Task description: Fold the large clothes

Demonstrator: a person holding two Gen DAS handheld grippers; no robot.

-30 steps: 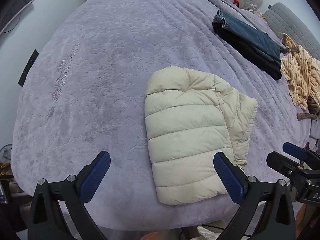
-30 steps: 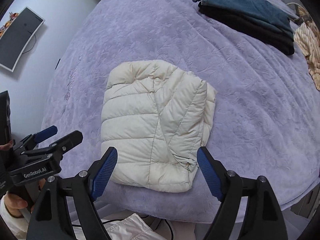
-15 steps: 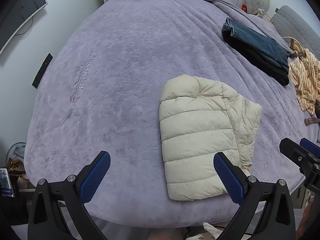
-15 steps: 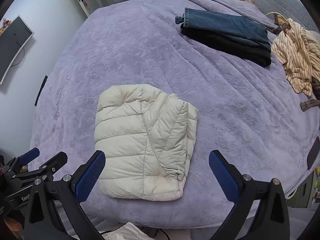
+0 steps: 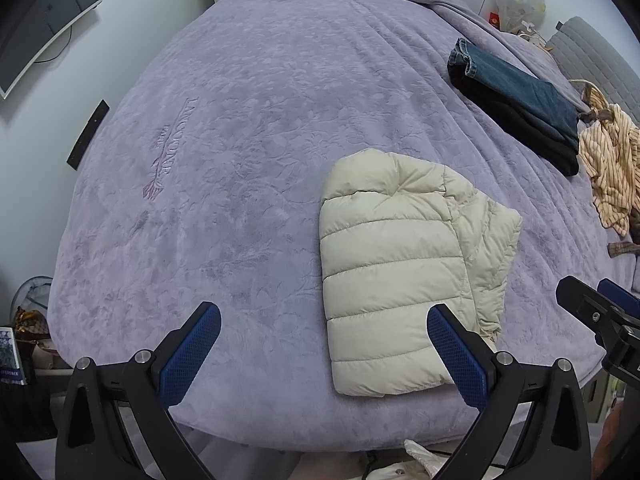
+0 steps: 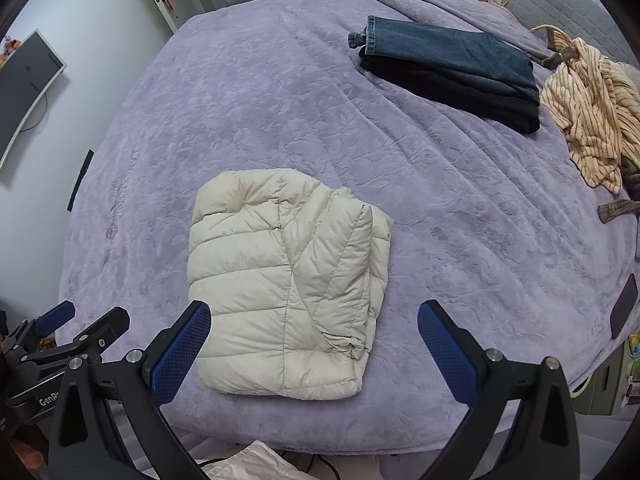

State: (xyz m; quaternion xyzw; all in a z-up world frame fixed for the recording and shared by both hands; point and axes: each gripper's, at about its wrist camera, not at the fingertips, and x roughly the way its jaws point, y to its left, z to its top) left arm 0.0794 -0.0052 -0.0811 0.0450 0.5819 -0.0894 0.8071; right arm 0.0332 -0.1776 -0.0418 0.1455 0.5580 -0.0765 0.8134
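Note:
A cream puffer jacket [image 5: 404, 268] [image 6: 288, 284] lies folded into a compact rectangle near the front edge of the purple bed [image 5: 248, 128] [image 6: 440, 216]. My left gripper [image 5: 324, 350] hangs open above the bed's front edge, its right finger over the jacket's lower corner, holding nothing. My right gripper [image 6: 314, 348] is open too, hovering above the jacket's near edge with empty fingers. Each gripper shows at the side of the other's view.
Folded blue jeans on a black garment [image 6: 452, 68] [image 5: 520, 100] lie at the back right. A crumpled striped tan garment [image 6: 592, 112] [image 5: 612, 172] sits at the far right. A monitor [image 5: 40, 20] hangs on the left wall. A dark phone [image 6: 622, 312] lies near the bed's right edge.
Both grippers have drawn back and up from the jacket, so more of the bed shows. The right gripper's fingers have spread wider. The jacket has stayed folded in place.

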